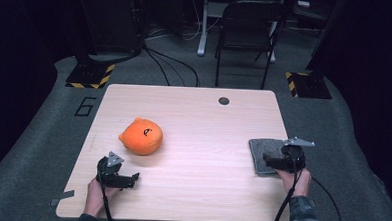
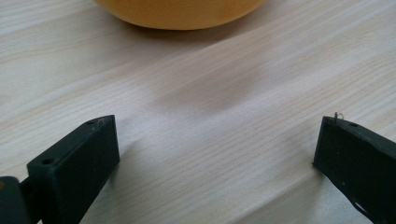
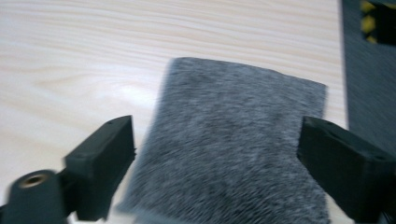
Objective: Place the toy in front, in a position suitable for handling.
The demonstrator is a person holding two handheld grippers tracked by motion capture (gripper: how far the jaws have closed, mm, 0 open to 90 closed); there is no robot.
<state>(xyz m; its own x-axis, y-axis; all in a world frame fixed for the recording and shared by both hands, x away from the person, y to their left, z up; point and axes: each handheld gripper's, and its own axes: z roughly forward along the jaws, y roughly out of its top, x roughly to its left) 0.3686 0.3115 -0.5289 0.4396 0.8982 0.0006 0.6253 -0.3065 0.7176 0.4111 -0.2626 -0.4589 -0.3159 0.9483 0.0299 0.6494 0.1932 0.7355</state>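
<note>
An orange round plush toy (image 1: pixel 141 136) with a small black mark lies on the left half of the wooden table (image 1: pixel 203 121); its lower edge (image 2: pixel 180 11) shows at the top of the left gripper view. My left gripper (image 1: pixel 133 179) (image 2: pixel 215 140) rests near the front left edge, just short of the toy, jaws wide apart over bare wood. A grey fuzzy cloth (image 1: pixel 260 152) (image 3: pixel 233 140) lies flat by the right edge. My right gripper (image 1: pixel 268 162) (image 3: pixel 215 154) hovers over the cloth, jaws spread on either side of it without pressing on it.
A round cable hole (image 1: pixel 224 100) sits near the table's far edge. Beyond the table stand a black folding chair (image 1: pixel 247 27) and two stands with yellow-black striped bases (image 1: pixel 90 76) (image 1: pixel 305 83). The cloth's right side lies close to the table's edge (image 3: pixel 340 70).
</note>
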